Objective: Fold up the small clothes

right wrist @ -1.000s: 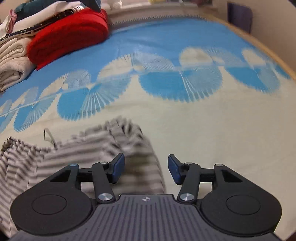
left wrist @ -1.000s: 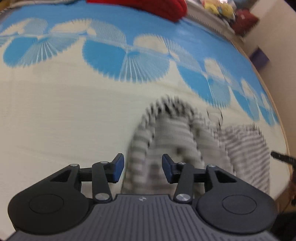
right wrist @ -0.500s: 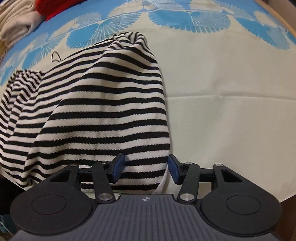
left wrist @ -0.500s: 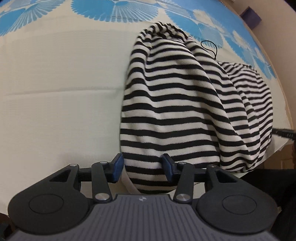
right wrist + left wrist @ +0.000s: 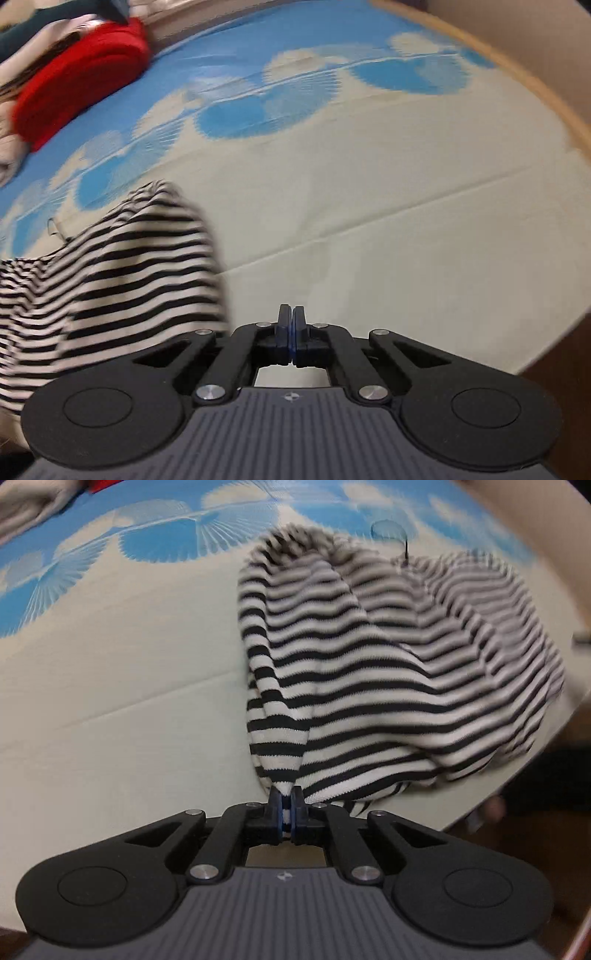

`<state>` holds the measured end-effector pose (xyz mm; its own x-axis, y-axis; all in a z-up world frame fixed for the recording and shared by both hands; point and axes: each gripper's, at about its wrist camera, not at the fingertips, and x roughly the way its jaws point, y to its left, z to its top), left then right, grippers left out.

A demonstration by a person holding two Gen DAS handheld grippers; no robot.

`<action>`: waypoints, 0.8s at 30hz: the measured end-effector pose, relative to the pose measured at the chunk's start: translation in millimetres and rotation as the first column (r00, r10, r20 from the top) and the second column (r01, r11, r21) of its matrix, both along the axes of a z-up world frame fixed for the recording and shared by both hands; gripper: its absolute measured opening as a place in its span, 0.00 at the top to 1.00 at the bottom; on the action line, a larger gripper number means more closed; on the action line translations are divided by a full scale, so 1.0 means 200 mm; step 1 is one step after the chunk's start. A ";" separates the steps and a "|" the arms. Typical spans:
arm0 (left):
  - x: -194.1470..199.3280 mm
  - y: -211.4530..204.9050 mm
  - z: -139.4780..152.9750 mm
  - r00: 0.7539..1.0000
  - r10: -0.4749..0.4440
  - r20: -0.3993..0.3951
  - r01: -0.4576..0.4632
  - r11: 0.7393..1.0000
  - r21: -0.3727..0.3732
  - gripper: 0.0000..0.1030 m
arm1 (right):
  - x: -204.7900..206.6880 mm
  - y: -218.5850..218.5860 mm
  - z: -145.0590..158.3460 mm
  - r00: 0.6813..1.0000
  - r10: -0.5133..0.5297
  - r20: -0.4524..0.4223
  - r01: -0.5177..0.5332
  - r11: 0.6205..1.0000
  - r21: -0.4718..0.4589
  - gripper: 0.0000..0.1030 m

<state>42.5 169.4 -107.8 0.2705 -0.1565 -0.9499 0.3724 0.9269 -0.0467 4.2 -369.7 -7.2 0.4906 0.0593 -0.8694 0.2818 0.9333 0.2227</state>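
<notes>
The striped garment [image 5: 388,672], black and white, is lying bunched on the cream part of the bedcover [image 5: 129,686], and everything else is sitting around it. Its near hem is being drawn up into a narrow pinched fold, and the rest is spreading away from that fold in soft humps toward the blue fan-patterned band of the cover. A thin dark loop of cord [image 5: 404,548] is poking up at the garment's far edge.

The left gripper [image 5: 285,799] is biting that near hem: its jaws are pressed together with a sliver of striped cloth caught between the blue pads, and the fabric is fanning out directly above the tips.

The right gripper [image 5: 291,321] is sitting off the garment's other side, over bare cream cover. Its jaws are closed pad against pad, and no cloth is showing between them; in the right wrist view the garment [image 5: 110,280] is lying beside the gripper's body, blurred, and I cannot tell whether it is touching it.

Farther from the garment, past the blue band, a folded red cloth [image 5: 81,77] is resting against a stack of pale and dark clothes [image 5: 40,33] at the cover's far edge.
</notes>
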 end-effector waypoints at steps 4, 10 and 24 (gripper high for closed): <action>0.06 0.09 0.07 0.986 0.164 0.003 -0.162 0.977 -0.137 0.69 | 0.05 0.12 -0.07 0.988 0.141 -0.061 -0.134 0.985 0.110 0.75; 0.10 0.08 0.04 0.979 0.192 -0.071 -0.200 0.972 -0.126 0.48 | 0.06 0.22 -0.21 0.960 0.214 -0.183 -0.198 0.975 0.104 0.54; 0.05 0.07 0.06 0.989 0.149 0.006 -0.147 0.983 -0.109 0.96 | 0.00 0.16 0.04 0.973 0.231 -0.022 -0.230 0.948 -0.221 1.00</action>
